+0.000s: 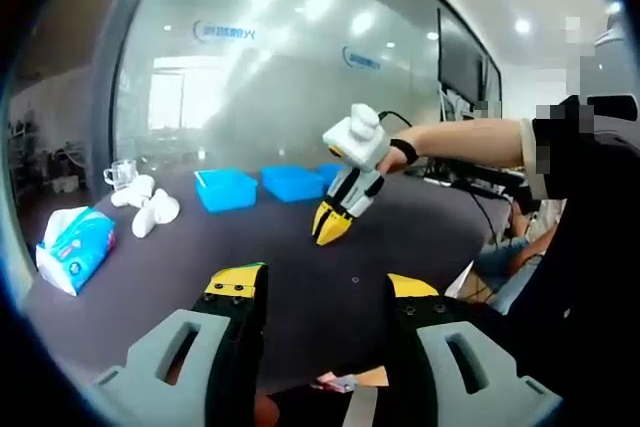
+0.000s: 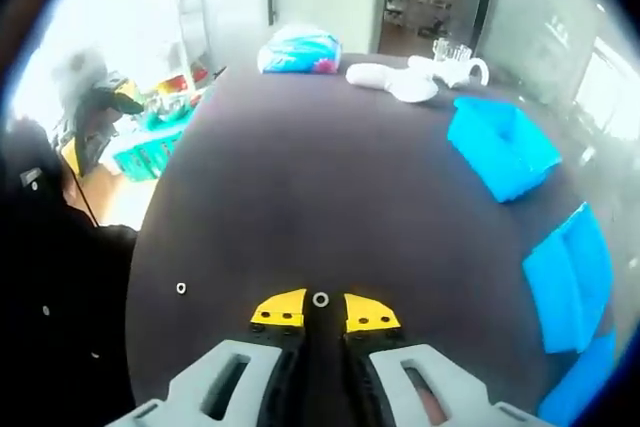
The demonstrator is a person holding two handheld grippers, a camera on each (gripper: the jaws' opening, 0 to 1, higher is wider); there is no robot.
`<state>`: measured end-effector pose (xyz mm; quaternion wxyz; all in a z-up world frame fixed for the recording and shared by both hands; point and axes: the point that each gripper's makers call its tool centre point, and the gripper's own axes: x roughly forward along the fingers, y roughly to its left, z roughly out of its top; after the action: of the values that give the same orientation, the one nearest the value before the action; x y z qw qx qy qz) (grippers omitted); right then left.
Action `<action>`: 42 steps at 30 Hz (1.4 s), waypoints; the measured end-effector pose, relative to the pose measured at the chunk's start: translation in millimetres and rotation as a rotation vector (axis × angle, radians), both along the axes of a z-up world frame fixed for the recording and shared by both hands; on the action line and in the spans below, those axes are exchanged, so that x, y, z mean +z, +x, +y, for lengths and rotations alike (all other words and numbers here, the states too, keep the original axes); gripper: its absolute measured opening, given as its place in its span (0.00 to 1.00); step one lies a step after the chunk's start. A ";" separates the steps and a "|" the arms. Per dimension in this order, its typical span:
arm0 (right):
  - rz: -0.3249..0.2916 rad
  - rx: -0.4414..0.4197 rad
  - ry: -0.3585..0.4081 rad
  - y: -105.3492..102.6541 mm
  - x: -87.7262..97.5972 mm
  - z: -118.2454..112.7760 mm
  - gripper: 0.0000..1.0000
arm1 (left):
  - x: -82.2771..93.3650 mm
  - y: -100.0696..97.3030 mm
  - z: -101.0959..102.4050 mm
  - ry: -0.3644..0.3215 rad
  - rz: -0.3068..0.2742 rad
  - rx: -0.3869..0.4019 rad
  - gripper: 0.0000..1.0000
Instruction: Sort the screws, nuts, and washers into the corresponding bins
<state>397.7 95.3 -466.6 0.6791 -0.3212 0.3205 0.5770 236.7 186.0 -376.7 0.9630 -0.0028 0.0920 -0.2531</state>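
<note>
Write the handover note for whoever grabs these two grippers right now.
Left gripper: open, nothing held, raised above the dark table.
Right gripper: yellow-tipped fingers almost shut around a small silver ring-shaped washer at the tips; whether it is lifted is unclear.
Another small silver ring-shaped piece lies loose on the table.
Three blue plastic bins line the table's edge; contents not visible.
Left: bin the washer, then the loose piece.

Ceiling lights (image 1: 519,25) glared off the glass wall (image 1: 290,67); both views were soft, with edges strongly bowed.
</note>
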 end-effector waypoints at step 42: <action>-0.352 -0.448 0.643 -25.9 133.8 -88.2 0.02 | 21.6 6.9 -5.7 -0.009 -0.037 -0.006 0.44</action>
<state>371.8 7.1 -332.8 0.8975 -0.1095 0.0653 0.4222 243.6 180.3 -355.0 0.9638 -0.0021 0.0731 -0.2565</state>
